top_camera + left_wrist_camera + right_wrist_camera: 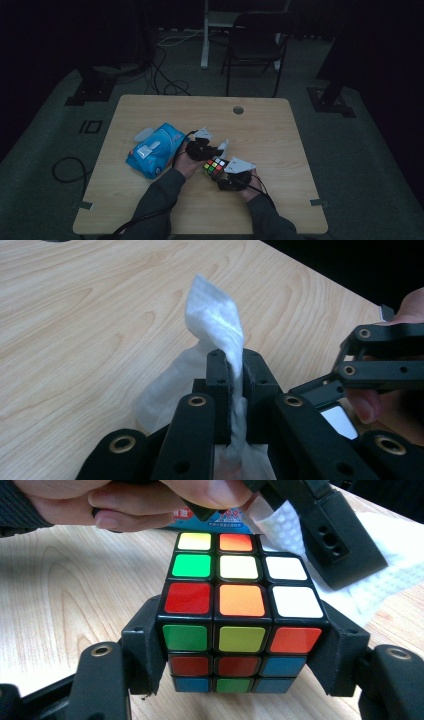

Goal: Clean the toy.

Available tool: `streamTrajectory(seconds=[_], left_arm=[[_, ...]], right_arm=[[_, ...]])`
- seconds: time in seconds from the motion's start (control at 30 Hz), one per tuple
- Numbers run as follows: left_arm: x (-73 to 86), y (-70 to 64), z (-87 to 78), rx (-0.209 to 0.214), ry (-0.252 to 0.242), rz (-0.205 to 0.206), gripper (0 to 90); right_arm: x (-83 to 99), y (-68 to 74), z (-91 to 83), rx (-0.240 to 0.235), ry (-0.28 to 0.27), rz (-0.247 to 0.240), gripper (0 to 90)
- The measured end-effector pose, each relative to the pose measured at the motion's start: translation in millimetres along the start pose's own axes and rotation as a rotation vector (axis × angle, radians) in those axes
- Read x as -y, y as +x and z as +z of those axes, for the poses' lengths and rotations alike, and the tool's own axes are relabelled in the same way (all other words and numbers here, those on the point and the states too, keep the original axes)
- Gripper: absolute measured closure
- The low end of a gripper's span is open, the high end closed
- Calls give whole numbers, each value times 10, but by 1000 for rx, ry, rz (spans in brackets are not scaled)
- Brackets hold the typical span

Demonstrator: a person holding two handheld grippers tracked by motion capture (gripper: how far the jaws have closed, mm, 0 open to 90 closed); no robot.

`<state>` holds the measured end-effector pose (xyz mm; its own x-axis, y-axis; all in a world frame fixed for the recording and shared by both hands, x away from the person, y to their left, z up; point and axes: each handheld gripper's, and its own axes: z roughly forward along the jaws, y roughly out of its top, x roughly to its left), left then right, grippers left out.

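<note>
White wipe (216,322) pinched in left gripper (236,372), frame centre. Right gripper (241,645) clamps scrambled cube (239,615) at lower centre. Wiping apparently not started; wipe beside cube.

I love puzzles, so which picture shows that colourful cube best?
The right gripper view: the Rubik's cube sits large between the right gripper's jaws, stickers clear. The high view shows it small and dim.

no legible text (packet print blurred)

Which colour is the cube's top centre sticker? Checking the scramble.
White, on the Rubik's cube, clearest in the right gripper view.
</note>
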<state>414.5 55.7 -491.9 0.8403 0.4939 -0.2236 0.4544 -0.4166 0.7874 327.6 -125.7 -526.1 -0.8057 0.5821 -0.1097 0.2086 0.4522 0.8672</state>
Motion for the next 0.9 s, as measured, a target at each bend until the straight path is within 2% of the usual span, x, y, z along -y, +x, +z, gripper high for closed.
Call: streamTrajectory(seconds=[0.2, 0.5, 0.9], left_arm=[[6, 49, -21, -10, -3, -13, 853], [2, 6, 25, 7, 1, -19, 853], [-41, -52, 58, 38, 22, 6, 852]], right_arm=[[1, -5, -5, 3, -2, 2, 342], [8, 2, 3, 16, 8, -11, 342], [7, 4, 5, 13, 3, -17, 342]])
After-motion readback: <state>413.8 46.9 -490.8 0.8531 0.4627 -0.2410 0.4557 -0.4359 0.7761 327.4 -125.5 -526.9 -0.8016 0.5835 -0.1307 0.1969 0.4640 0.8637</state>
